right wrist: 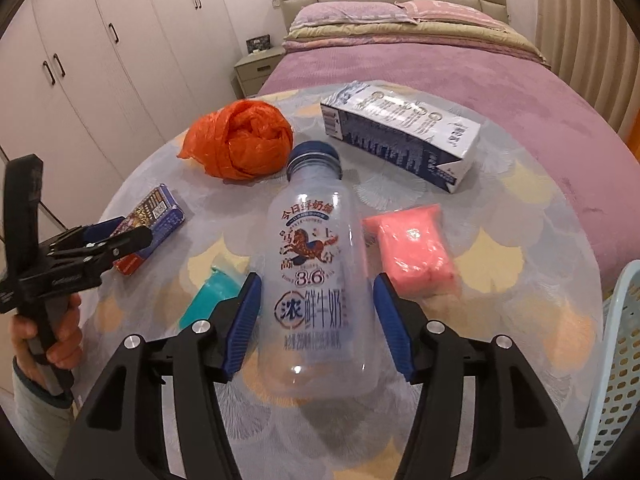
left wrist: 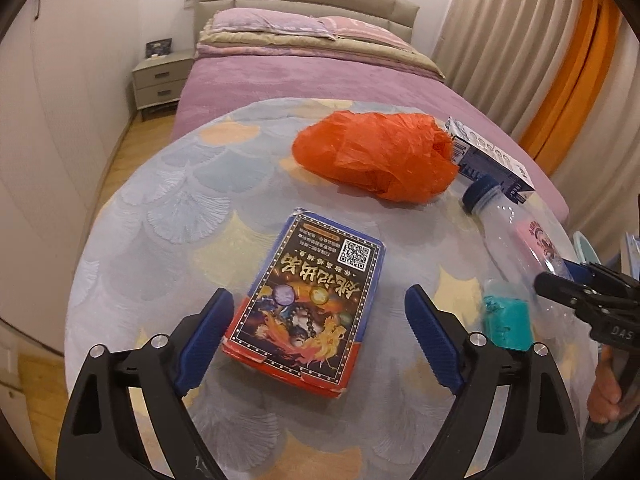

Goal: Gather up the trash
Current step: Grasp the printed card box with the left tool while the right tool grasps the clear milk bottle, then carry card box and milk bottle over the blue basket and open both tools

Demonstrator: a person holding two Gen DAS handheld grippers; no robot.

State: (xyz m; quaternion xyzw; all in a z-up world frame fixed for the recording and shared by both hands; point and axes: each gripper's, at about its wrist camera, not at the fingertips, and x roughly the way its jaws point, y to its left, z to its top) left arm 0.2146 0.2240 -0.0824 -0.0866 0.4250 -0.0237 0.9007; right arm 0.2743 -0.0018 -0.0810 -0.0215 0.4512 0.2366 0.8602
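Note:
Trash lies on a round table (left wrist: 168, 216). My left gripper (left wrist: 320, 316) is open, its fingers on either side of a flat printed card box (left wrist: 308, 308) (right wrist: 150, 224), apart from it. My right gripper (right wrist: 316, 308) is open, its fingers flanking a clear plastic milk bottle with a blue cap (right wrist: 316, 264) (left wrist: 516, 240) that lies on its side. A crumpled orange plastic bag (left wrist: 376, 156) (right wrist: 240, 144) lies farther back. A blue and white milk carton (right wrist: 400, 136) (left wrist: 488, 156) lies at the back right. A teal packet (left wrist: 508, 320) (right wrist: 216, 296) and a pink packet (right wrist: 416, 248) lie beside the bottle.
A pale perforated basket (right wrist: 620, 360) stands at the table's right edge. A bed with a purple cover (left wrist: 280, 80) is behind the table. White wardrobes (right wrist: 100, 60) and a nightstand (left wrist: 160, 80) are to the left. Curtains (left wrist: 520, 40) hang on the right.

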